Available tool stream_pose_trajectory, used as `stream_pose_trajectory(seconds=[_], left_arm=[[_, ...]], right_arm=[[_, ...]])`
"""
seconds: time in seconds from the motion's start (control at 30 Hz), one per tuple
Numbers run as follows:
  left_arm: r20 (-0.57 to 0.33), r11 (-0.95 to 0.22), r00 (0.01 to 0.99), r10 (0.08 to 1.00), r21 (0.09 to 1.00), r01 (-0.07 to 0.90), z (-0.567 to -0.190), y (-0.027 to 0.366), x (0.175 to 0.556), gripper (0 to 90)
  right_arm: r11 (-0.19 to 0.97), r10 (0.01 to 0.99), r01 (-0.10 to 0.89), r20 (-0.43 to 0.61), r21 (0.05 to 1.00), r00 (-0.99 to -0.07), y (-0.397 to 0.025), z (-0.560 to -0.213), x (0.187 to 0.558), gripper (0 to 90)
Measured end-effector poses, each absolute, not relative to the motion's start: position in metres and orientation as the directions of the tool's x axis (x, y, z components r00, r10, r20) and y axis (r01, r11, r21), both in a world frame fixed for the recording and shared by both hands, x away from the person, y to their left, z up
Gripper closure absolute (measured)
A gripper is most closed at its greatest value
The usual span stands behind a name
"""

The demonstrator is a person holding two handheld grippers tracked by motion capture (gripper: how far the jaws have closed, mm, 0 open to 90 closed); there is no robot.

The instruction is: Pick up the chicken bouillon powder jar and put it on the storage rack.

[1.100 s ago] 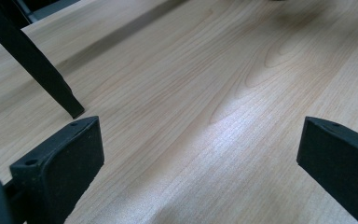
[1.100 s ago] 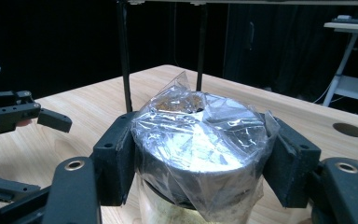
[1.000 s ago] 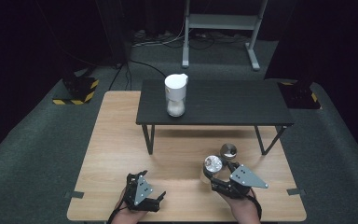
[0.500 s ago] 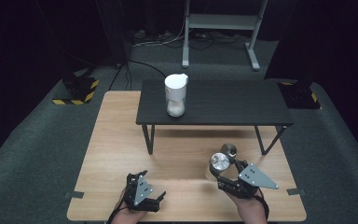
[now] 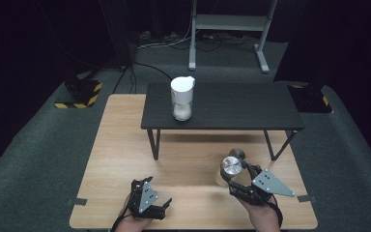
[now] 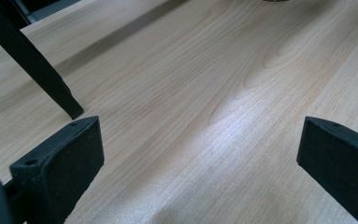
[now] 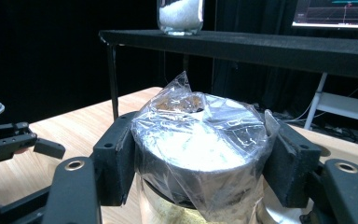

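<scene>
My right gripper (image 5: 236, 173) is shut on the metal lid of a jar (image 5: 231, 166) wrapped in clear plastic film, near the front right of the wooden table (image 5: 125, 145). In the right gripper view the jaws of that gripper (image 7: 200, 158) clamp the lid from both sides, and the jar (image 7: 200, 140) holds yellowish grains. My left gripper (image 5: 153, 193) rests open near the table's front edge. Between its fingers (image 6: 60, 158) lies only bare wood, and that gripper (image 7: 23, 140) also appears at the far left of the right gripper view.
A second small jar (image 5: 237, 154) stands just behind the held one. A low black table (image 5: 241, 108) spans the back of the wooden table, its legs (image 6: 37, 65) reaching down onto it. On it stands a white-lidded container (image 5: 182, 99) of white grains.
My right gripper has carried the wrapped jar a little to the right, closer to the second jar. The left gripper has stayed where it was.
</scene>
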State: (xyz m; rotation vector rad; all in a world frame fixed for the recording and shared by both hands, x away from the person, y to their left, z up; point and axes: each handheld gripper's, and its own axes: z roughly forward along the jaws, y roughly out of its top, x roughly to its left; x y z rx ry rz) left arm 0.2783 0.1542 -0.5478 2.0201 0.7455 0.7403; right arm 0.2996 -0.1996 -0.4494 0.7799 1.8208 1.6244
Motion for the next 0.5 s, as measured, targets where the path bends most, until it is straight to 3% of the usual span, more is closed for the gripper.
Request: stream_pose_trajectory(seconds=[0.5], left_arm=[[0.225, -0.471, 0.651, 0.725, 0.851, 0.231, -0.548, 0.154, 0.278, 0.7]], right_arm=[[0.087, 0.752, 0.023, -0.05, 0.996, -0.658, -0.201, -0.434, 0.305, 34.1]])
